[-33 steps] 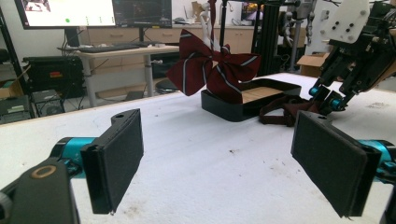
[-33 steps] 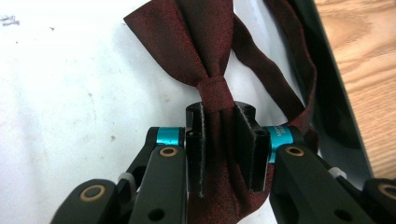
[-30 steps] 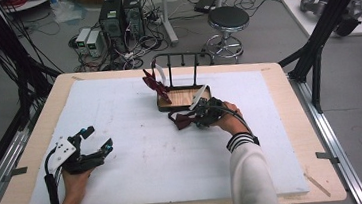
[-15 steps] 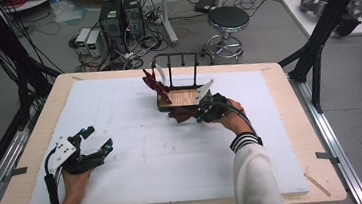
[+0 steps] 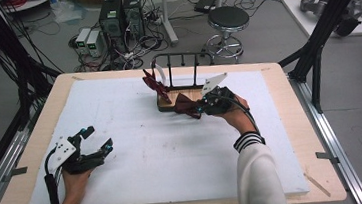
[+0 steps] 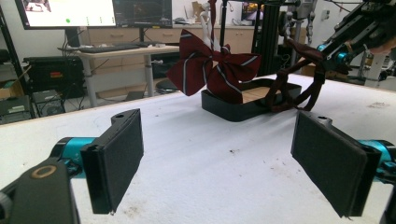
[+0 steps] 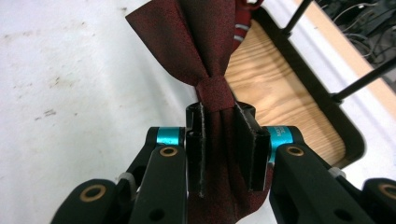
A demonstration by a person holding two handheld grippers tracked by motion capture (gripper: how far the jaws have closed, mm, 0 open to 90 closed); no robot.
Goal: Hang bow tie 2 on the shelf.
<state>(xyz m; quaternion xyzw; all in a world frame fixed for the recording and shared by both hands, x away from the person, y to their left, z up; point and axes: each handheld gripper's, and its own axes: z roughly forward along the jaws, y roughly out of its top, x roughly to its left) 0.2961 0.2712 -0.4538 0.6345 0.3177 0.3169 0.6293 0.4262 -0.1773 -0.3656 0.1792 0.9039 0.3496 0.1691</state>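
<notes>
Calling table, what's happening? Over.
Right gripper shut on dark red bow tie. Left gripper open, idle. Striped bow tie hanging on rack.

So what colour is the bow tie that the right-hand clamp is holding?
Plain dark red bow tie, no stripes; clearest in the right gripper view.

Plain maroon bow tie [image 7: 205,51]: lower wing hidden between the right gripper [image 7: 223,140] pads; upper wing cut off by the right gripper view's top edge.
</notes>
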